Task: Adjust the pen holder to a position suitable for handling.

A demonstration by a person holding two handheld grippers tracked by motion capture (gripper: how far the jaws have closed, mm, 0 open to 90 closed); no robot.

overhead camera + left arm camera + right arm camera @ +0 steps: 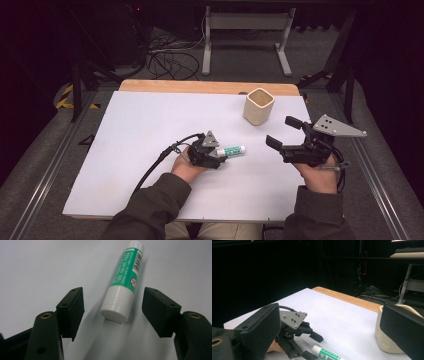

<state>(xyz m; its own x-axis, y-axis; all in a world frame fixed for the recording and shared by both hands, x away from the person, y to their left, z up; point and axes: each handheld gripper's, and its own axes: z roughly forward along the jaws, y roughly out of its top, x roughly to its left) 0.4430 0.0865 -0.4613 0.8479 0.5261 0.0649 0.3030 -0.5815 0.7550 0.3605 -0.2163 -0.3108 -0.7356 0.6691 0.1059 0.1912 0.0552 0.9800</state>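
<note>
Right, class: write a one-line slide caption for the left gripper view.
Left gripper open astride a green-and-white glue stick lying on the white table.

1. The left gripper (220, 156) sits at the capped end of a green-and-white glue stick (234, 150) lying on the white table (125, 150).
2. The right gripper (282, 132) hovers spread, near a beige cup (258, 106).

A white-topped counter (130, 150) with a wooden far edge carries two things well apart: a green-and-white glue stick (234, 150) lying on its side near the middle, and a beige square cup (258, 106) standing upright toward the far right.
</note>
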